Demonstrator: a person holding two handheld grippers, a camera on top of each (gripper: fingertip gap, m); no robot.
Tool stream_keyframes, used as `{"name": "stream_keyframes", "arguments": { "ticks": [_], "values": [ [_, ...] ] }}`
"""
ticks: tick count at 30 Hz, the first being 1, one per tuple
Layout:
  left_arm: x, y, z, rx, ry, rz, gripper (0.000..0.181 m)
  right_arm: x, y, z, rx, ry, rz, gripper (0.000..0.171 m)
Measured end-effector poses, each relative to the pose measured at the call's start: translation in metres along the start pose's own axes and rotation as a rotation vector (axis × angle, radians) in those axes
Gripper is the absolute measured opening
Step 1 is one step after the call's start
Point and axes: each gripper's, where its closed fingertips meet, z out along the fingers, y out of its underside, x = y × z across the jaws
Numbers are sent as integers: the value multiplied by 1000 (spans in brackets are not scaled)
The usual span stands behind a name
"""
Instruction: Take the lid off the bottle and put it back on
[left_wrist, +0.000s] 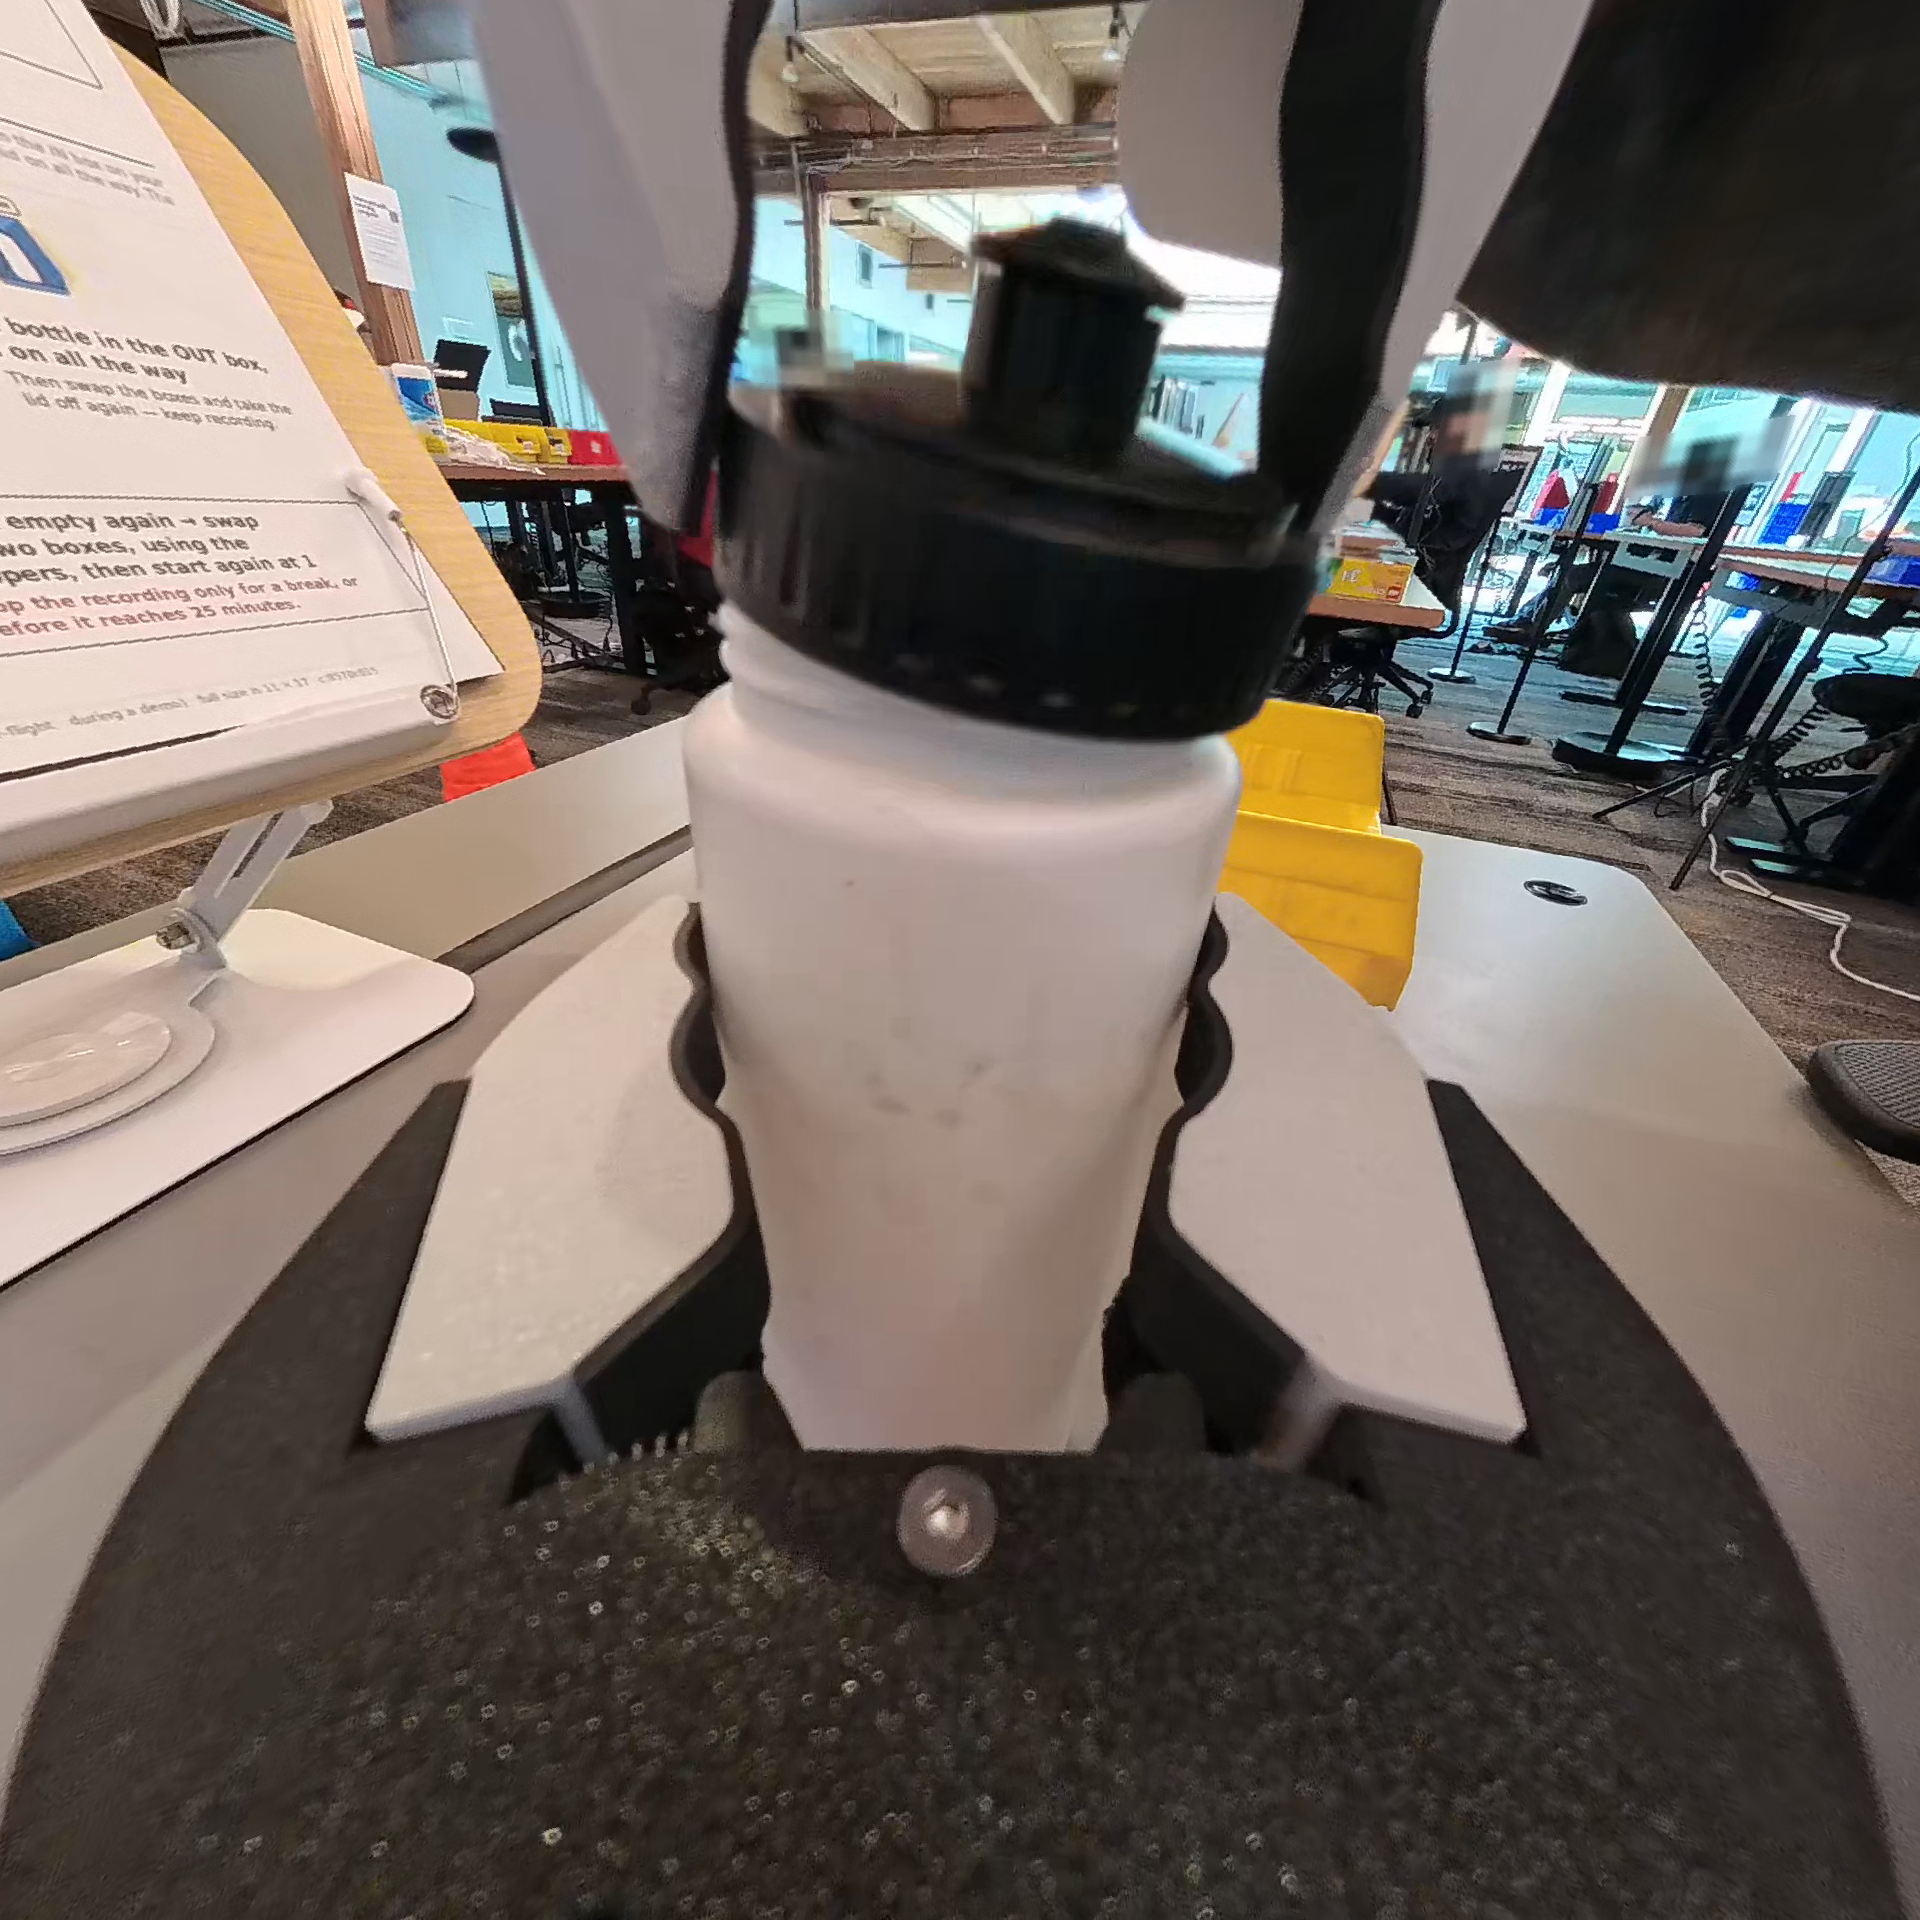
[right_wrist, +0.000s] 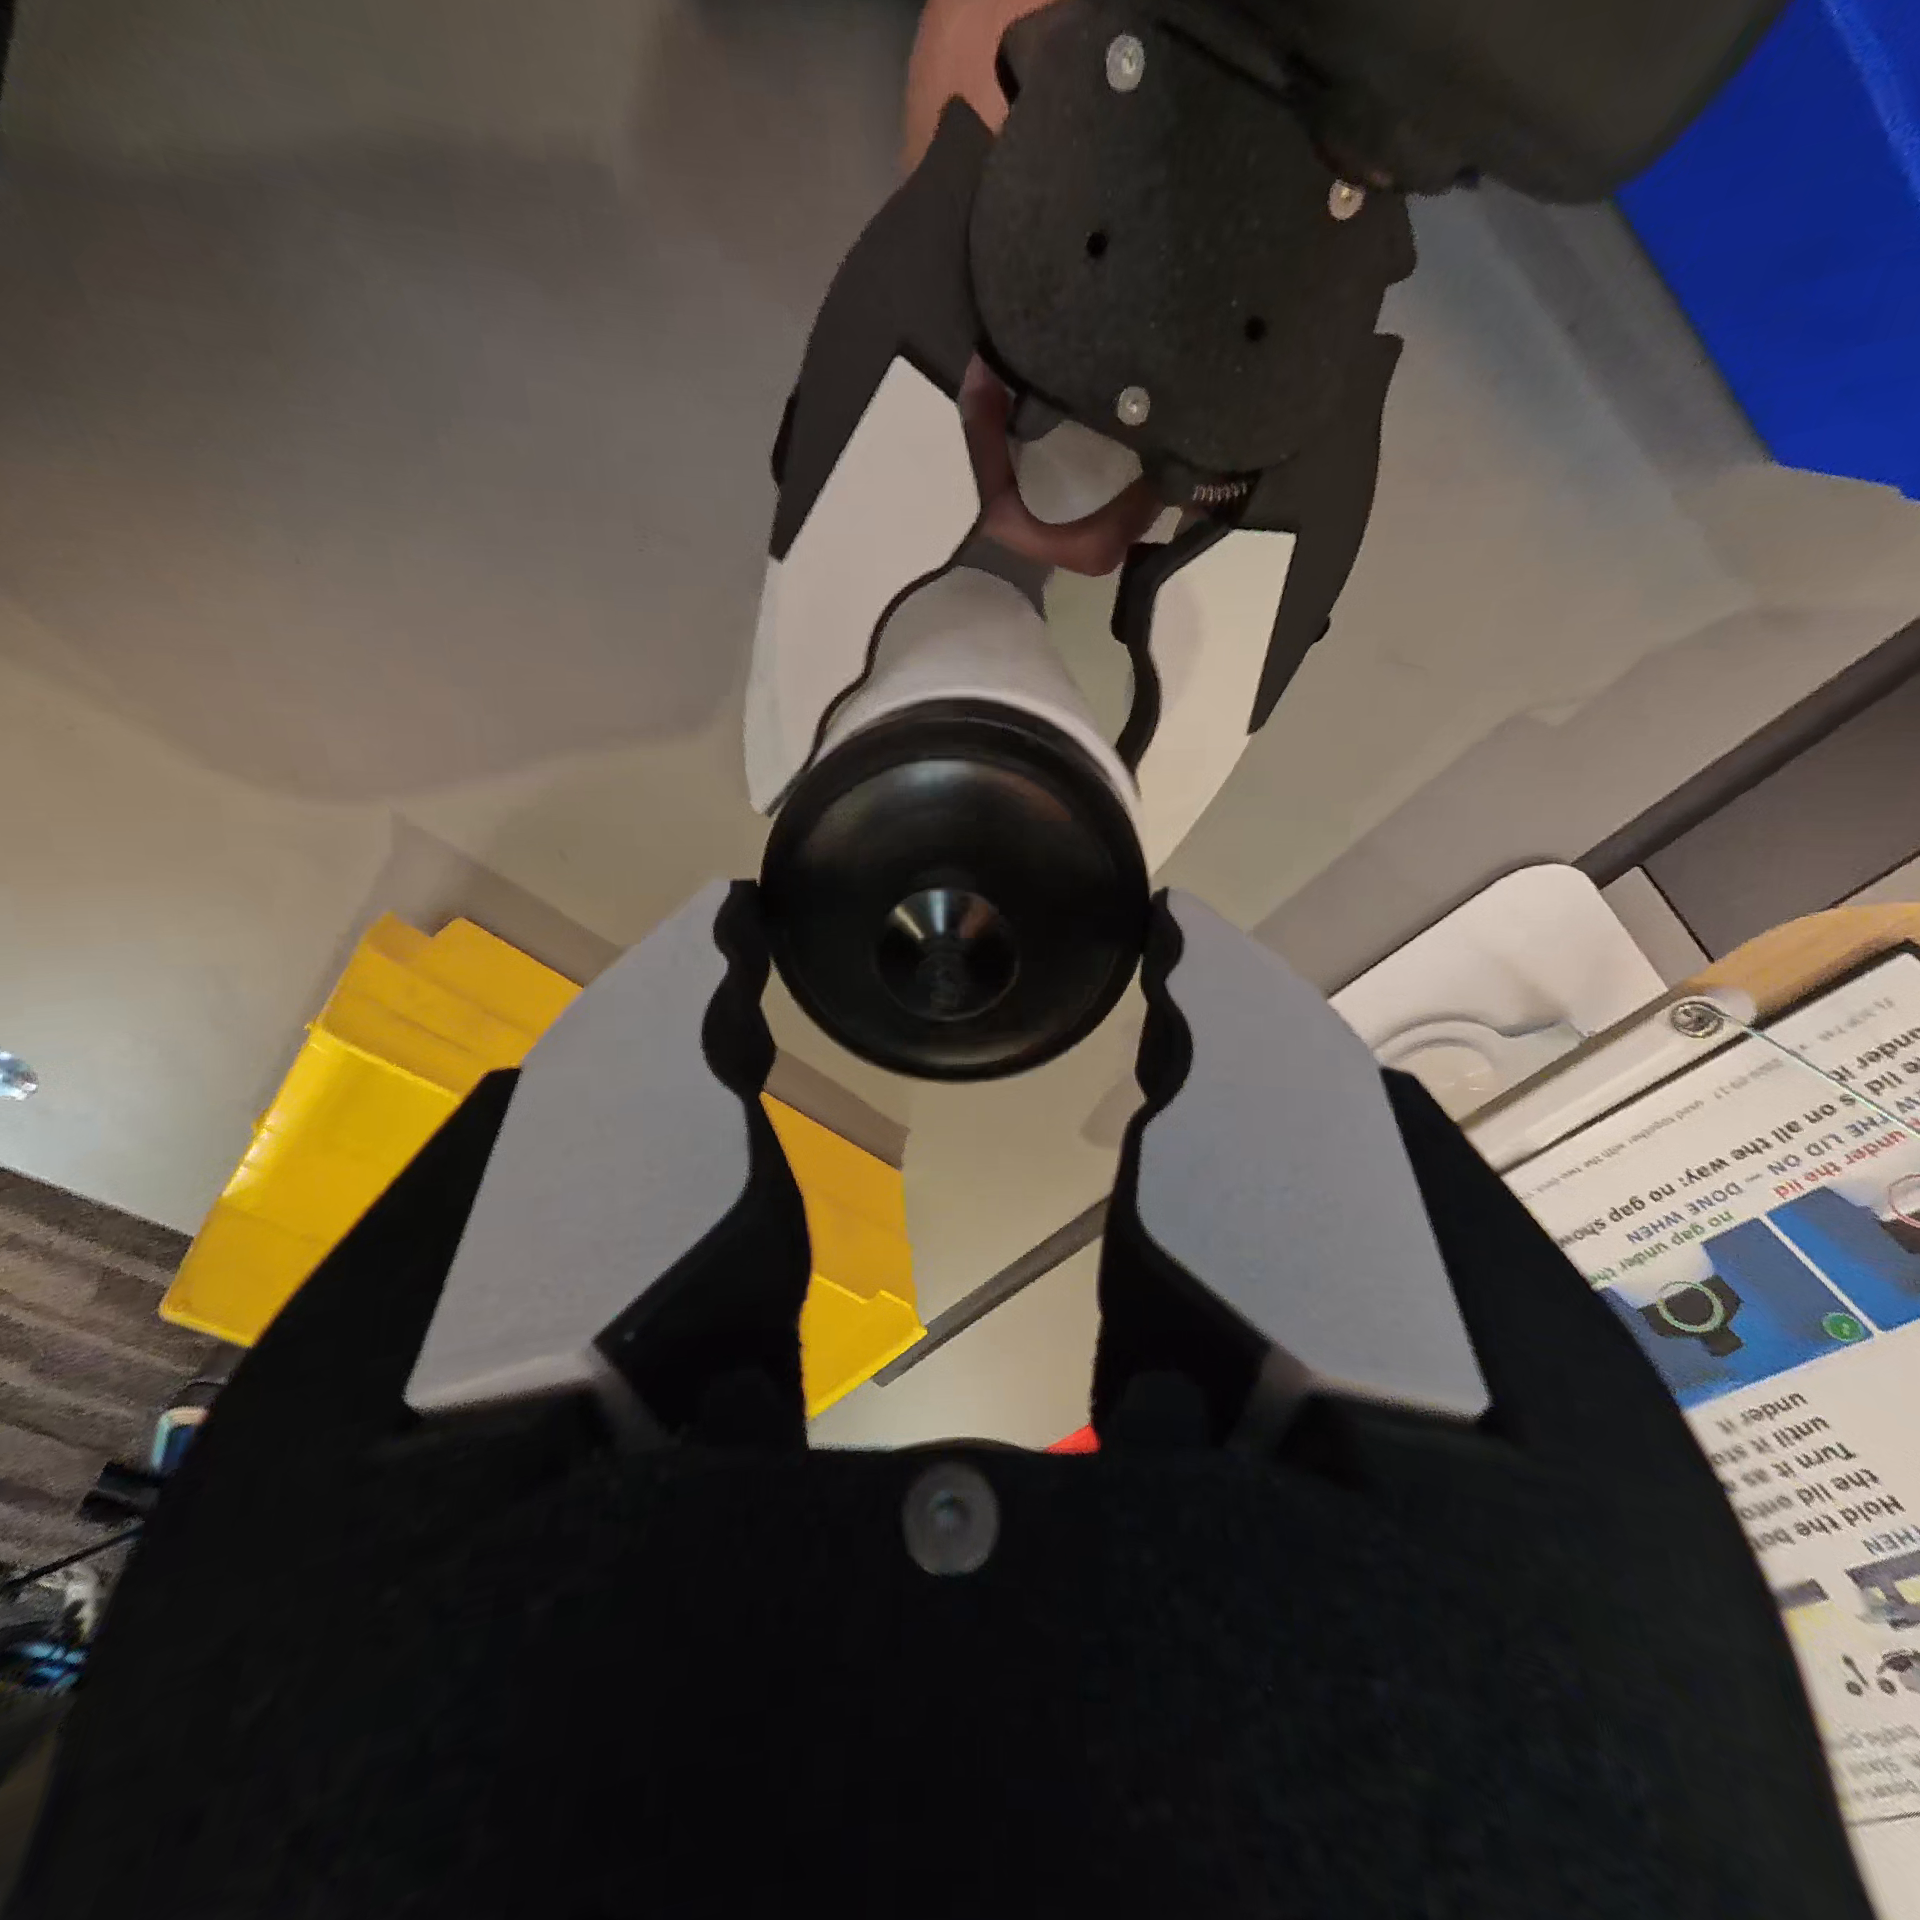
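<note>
A white bottle (left_wrist: 956, 1039) stands upright above the grey desk (left_wrist: 1621, 997), its body clamped between the jaws of the left gripper (left_wrist: 951, 1049). From above, the right gripper (right_wrist: 951, 977) has its jaws closed on the black lid (right_wrist: 951, 883), which sits slightly tilted on the bottle's neck. Behind are yellow bins (left_wrist: 1320, 831) and, left, a stand holding an instruction sheet (left_wrist: 177, 447).
</note>
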Motion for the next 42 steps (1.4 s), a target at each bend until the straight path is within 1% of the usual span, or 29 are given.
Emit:
{"name": "stream_keyframes", "arguments": {
  "ticks": [5, 26, 33, 37, 42],
  "values": [
    [0, 0, 0, -3, 0, 1, 86, 1, 5, 3, -9, -41, 30, 69],
    [0, 0, 0, 2, 7, 2, 86, 2, 4, 3, 157, -62, 130, 69],
    [0, 0, 0, 1, 6, 1, 86, 1, 6, 4, 96, -83, 163, 69],
    [0, 1, 0, -1, 3, 0, 86, 0, 6, 4, 31, -79, 309, 69],
    [0, 1, 0, -1, -3, 1, 86, -2, 6, 4, -35, -94, 726, 70]
  ]
}}
